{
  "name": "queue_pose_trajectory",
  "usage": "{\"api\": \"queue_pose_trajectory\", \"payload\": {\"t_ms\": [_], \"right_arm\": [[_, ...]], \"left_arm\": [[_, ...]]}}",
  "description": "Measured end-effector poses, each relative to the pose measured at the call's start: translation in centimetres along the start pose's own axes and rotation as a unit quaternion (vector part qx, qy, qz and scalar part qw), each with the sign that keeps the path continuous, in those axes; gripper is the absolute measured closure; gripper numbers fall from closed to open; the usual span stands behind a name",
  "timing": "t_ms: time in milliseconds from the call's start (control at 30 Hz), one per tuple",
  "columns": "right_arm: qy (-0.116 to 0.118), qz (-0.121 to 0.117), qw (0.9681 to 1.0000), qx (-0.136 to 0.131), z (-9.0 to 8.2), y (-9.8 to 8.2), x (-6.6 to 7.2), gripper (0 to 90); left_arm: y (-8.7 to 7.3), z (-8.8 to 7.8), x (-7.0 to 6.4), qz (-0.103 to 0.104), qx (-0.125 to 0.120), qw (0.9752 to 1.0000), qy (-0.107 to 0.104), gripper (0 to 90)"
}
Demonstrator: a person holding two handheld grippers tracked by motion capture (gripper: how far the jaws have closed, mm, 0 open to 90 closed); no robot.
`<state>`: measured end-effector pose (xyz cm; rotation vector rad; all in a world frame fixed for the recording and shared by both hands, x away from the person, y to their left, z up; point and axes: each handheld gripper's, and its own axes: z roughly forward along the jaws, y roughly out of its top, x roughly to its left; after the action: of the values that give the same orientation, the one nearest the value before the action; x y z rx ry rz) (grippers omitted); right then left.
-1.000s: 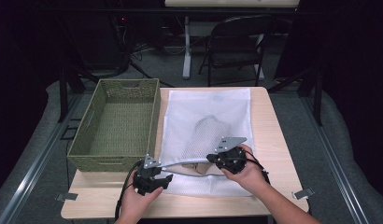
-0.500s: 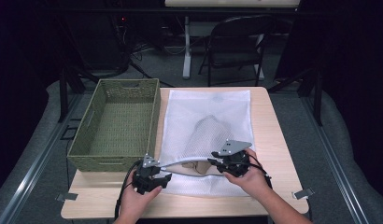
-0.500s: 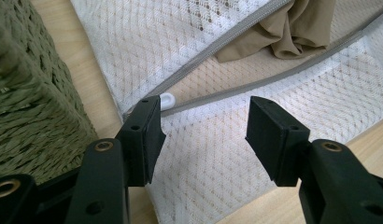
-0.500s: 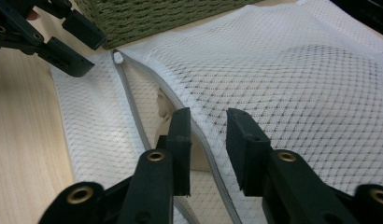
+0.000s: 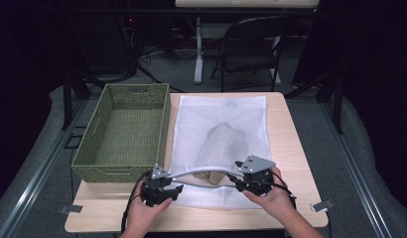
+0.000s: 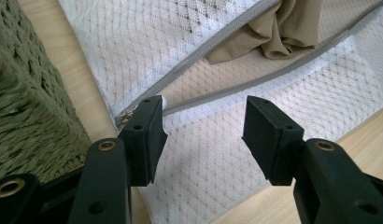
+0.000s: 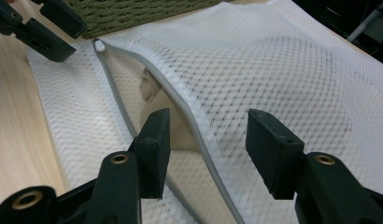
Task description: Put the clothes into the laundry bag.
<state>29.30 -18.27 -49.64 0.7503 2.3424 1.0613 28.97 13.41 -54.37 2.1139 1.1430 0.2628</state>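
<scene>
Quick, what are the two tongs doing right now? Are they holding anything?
Left tongs: open, over the mesh bag, gripping nothing.
Right tongs: just opened, holding nothing, at the bag's zipper edge.

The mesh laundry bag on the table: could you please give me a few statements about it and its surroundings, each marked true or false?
1. The mesh bag has its zipper open. True.
2. A tan garment lies inside the bag. True.
3. The woven basket sits to the right of the bag in the high view. False: it sits to the left.
4. The right gripper is clamped on the zipper. False: its jaws stand apart, having just been opening.
5. The basket holds folded clothes. False: it looks empty.
</scene>
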Motion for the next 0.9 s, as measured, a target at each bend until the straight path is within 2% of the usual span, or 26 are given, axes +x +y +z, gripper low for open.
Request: {"api": "queue_pose_trajectory", "payload": {"t_ms": [267, 367, 567, 767, 900], "right_arm": [[0.012, 0.028, 0.9995, -0.011, -1.7, -1.8, -0.3, 50.6], [0.012, 0.028, 0.9995, -0.002, -2.1, -2.5, -0.4, 50.5], [-0.006, 0.037, 0.9991, 0.019, -2.5, -3.8, -0.7, 47.5], [-0.034, 0.052, 0.9979, 0.018, -3.1, -5.4, -1.4, 47.8], [-0.041, 0.065, 0.9967, 0.025, -3.0, -6.2, -2.0, 49.0]], "left_arm": [[0.1, -0.1, -0.1, 0.007, -0.005, 1.0, 0.004, 49.5], [0.1, -0.2, -0.1, 0.01, -0.005, 0.9999, 0.002, 50.4], [0.3, 0.0, 0.0, 0.009, 0.005, 0.9999, -0.005, 51.8], [0.4, 0.1, 0.3, 0.002, 0.002, 1.0, -0.007, 51.8], [0.6, 0.1, 0.4, 0.007, 0.004, 0.9999, -0.01, 51.5]]}}
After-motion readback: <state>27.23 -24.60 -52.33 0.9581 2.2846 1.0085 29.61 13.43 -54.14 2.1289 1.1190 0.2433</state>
